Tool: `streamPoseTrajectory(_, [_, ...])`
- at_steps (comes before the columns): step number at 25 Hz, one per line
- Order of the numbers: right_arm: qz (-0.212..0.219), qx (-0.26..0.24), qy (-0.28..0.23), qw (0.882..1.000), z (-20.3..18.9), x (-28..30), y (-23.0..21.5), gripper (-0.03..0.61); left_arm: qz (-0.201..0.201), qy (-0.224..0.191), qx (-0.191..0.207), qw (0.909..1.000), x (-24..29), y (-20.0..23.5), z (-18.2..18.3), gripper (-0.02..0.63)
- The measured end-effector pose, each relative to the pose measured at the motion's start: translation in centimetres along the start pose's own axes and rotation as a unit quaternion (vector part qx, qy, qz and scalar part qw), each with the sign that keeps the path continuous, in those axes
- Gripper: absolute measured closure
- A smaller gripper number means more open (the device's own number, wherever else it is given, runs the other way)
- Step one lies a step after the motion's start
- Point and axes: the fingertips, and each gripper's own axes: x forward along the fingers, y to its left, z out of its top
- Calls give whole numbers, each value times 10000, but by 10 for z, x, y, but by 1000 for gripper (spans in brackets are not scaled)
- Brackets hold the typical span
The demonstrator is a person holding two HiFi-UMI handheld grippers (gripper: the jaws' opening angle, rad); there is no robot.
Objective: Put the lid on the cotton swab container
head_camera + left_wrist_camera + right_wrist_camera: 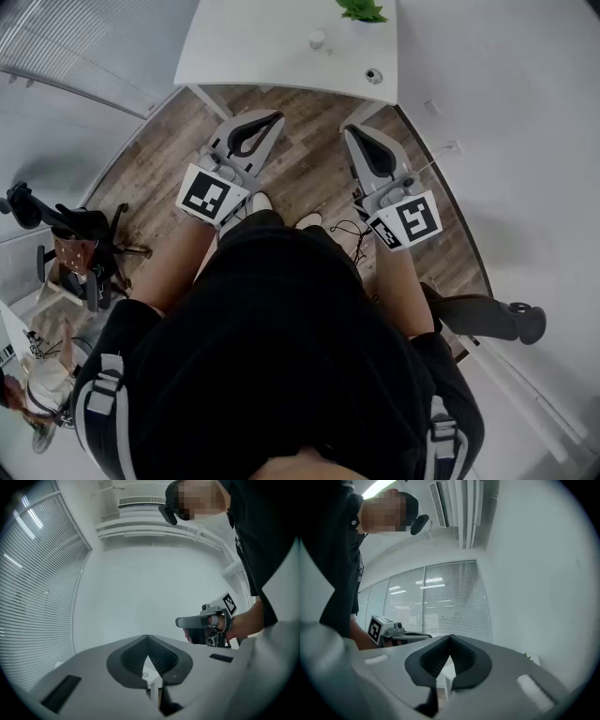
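Two small items lie on the white table. A small white cylinder stands mid-table toward the right edge, and a round piece lies by the near right corner. Which is the container and which the lid cannot be told. A green plant stands further back along the right edge. The left gripper and right gripper are level, short of the near edge, over the wood floor. Both are closed on nothing.
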Motion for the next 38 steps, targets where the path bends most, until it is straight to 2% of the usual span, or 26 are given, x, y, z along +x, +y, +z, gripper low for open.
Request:
streamPoseTrajectory(13, [-112, 286, -89, 9995, -5, -21, -8, 568, -4, 68, -141, 9999, 4, -14, -11, 604])
streamPoseTrajectory(26, [-31, 187, 116, 9998, -16, -30, -6, 566, 11, 100, -170, 9998, 3, -23, -14, 603])
streamPoseTrajectory(30, [18, 219, 255, 9994, -24, -29, -5, 533, 4, 155, -154, 9998, 2, -27, -14, 602])
streamPoseTrajectory(32, [14, 213, 300, 9993, -27, -30, -5, 506, -1, 178, -154, 9997, 2, -29, -16, 571])
streamPoseTrajectory(38, [-44, 232, 334, 9992, -31, -31, -10, 395, 1, 299, -138, 9995, 6, -28, -26, 418])
